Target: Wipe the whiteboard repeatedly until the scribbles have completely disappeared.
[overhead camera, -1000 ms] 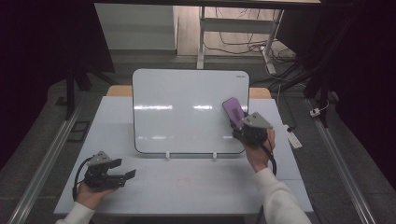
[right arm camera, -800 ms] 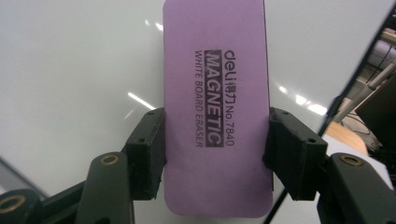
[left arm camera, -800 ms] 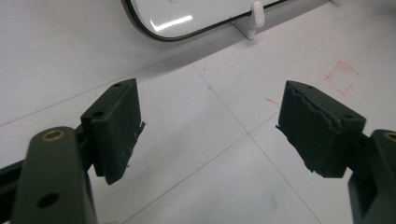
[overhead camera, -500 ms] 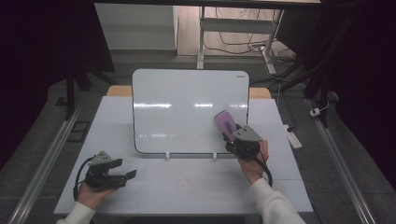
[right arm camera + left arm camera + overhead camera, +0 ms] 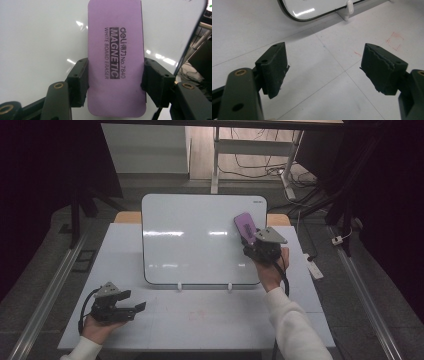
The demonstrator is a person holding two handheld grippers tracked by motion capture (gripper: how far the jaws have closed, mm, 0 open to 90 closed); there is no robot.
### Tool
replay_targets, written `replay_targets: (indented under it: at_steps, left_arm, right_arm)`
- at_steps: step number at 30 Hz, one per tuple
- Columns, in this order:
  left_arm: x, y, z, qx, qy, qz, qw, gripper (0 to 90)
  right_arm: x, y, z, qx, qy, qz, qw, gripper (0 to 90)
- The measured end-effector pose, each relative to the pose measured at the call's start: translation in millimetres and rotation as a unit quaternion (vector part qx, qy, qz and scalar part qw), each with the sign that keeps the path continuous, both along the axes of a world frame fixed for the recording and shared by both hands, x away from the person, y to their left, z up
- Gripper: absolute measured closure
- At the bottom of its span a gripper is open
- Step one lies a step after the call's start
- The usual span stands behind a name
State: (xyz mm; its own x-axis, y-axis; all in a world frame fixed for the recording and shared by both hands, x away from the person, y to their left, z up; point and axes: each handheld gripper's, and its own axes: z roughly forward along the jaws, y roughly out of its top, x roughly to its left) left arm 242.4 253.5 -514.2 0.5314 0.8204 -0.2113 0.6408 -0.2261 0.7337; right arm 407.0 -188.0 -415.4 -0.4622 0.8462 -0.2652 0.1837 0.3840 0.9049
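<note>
a purple magnetic whiteboard eraser sits clamped by its long sides in the right gripper, right of centre in the high view, against the upper right part of a white whiteboard that stands propped on the white table. at lower left, the left gripper rests low over the table, its jaws spread wide with nothing between them.
</note>
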Motion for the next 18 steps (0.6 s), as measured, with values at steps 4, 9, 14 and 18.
replay_targets:
  at_steps: [4, 9, 14, 18]
  left_arm:
    - [-0.5, 0.9, 0.3, -0.002, -0.001, 0.001, 1.0000, 22.2]
    - [-0.3, -0.1, 0.5, -0.001, -0.001, 0.001, 1.0000, 22.2]
    - [-0.2, -1.7, 0.7, 0.000, -0.001, -0.001, 1.0000, 22.2]
    - [0.1, -2.5, 0.8, -0.001, -0.001, -0.001, 1.0000, 22.2]
  right_arm:
    - [-0.2, -0.6, -0.1, 0.006, -0.002, -0.001, 1.0000, 41.1]
    - [-7.9, -1.6, -9.0, 0.002, 0.007, 0.009, 0.9999, 41.1]
    - [-25.4, 0.2, -28.8, -0.009, 0.029, 0.032, 0.9990, 41.2]
    - [-36.4, 0.1, -39.3, -0.008, 0.059, 0.057, 0.9966, 41.2]
